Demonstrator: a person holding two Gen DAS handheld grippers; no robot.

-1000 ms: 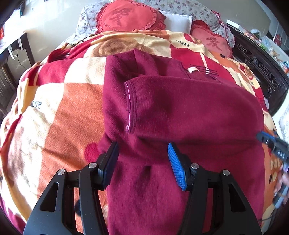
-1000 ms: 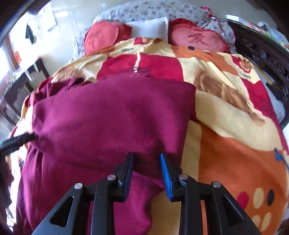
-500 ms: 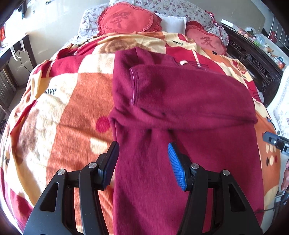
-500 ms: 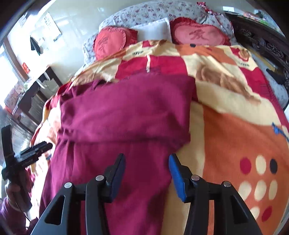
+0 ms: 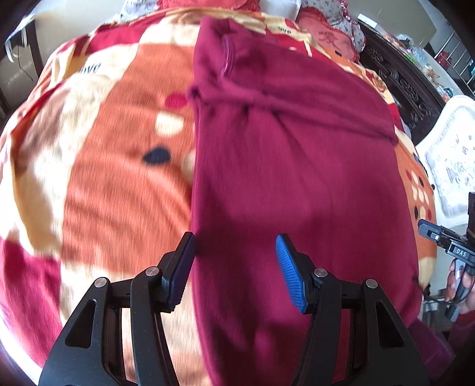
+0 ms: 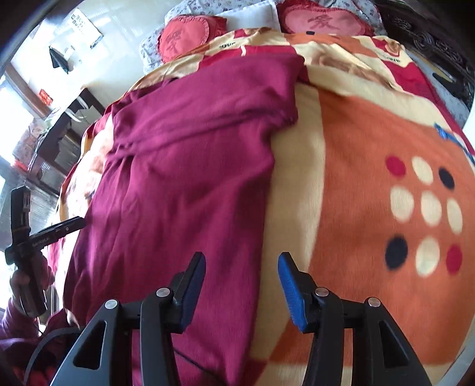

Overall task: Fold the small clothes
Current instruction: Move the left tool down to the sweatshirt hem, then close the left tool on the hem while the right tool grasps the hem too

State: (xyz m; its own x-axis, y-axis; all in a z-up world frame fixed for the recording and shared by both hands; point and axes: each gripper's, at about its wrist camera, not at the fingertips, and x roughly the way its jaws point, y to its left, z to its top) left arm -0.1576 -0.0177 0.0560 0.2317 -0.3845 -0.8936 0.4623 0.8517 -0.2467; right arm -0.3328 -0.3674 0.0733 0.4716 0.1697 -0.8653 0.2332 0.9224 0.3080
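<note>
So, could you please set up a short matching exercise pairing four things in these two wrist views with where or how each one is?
Things:
1. maroon garment
2. left gripper
3. right gripper
4. heart-shaped cushions

Places or states:
a. at the head of the bed, beyond the blanket
b. open, above the garment's right-hand edge
c. spread lengthwise on the blanket, its far part folded across
d. open, above the garment's left-hand edge

Pairs: 1-c, 2-d, 3-b, 4-a
</note>
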